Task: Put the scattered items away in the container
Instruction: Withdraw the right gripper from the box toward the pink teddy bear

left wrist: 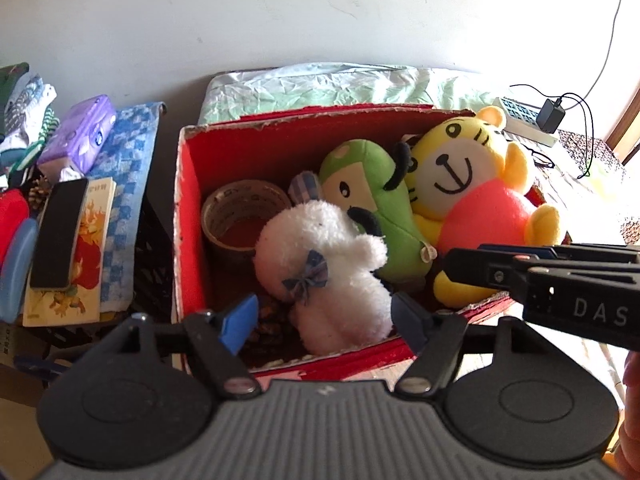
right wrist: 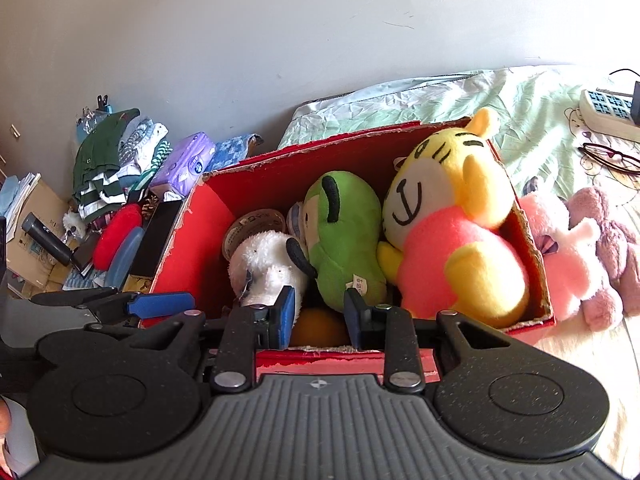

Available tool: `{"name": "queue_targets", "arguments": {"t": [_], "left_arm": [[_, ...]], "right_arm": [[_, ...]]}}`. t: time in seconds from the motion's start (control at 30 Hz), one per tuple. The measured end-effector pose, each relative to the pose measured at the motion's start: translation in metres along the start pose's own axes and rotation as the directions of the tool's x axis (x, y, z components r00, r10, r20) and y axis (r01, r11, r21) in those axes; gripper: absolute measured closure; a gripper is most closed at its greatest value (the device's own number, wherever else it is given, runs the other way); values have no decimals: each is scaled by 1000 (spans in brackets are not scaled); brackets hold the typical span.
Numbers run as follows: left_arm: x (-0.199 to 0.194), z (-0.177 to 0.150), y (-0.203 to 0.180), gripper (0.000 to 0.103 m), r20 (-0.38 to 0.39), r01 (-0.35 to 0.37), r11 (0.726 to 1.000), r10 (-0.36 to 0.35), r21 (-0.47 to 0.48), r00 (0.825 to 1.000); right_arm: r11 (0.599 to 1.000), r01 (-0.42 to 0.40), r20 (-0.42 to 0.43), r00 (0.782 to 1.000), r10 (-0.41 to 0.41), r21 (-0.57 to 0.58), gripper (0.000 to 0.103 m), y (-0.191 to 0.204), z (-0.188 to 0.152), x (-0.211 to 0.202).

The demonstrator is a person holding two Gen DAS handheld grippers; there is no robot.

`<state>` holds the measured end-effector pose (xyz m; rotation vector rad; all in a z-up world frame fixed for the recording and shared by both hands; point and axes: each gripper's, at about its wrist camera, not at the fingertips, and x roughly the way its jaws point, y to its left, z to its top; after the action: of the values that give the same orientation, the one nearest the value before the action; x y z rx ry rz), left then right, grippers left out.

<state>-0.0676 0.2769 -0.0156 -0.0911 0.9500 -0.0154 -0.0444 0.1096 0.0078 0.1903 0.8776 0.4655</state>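
Observation:
A red cardboard box (left wrist: 188,216) (right wrist: 192,216) stands on the bed. In it lie a white plush dog (left wrist: 332,280) (right wrist: 268,264), a green plush (left wrist: 372,200) (right wrist: 344,240), a yellow tiger plush in a pink shirt (left wrist: 472,188) (right wrist: 452,240), a tape roll (left wrist: 244,212) (right wrist: 252,224) and an orange object (right wrist: 316,326). My left gripper (left wrist: 324,320) is open and empty just above the box's near rim, with the white dog between its jaws' line of sight. My right gripper (right wrist: 318,316) is open and empty over the near rim. A pink plush (right wrist: 568,248) and a mauve plush (right wrist: 616,232) lie outside, right of the box.
A crate at the left holds a book (left wrist: 68,264), a black case (left wrist: 60,232), a purple tissue pack (left wrist: 80,132) (right wrist: 184,164) and folded clothes (right wrist: 108,160). A power strip (right wrist: 608,112), charger (left wrist: 550,114) and glasses (right wrist: 608,158) lie on the bed at the right.

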Motion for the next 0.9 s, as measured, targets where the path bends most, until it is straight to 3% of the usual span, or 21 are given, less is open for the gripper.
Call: {"name": "queue_targets", "arguments": {"t": [0.43,0.67,0.9], "left_arm": [[-41,-34,-19,22,92,-19,998,13,66,996],[-20,-73,-35,20,-6,40,995,-40,86,999],[7,-81,-72,20,-81,37,991,-27,127,996]], "right_arm": [[999,38,78,996,-39,15,73,1,-45,-34],[995,69,4,998,-70,73,73,-21,-79,-28],[993,54,-46,998,-49,103,73,-49,-90,-18]]}}
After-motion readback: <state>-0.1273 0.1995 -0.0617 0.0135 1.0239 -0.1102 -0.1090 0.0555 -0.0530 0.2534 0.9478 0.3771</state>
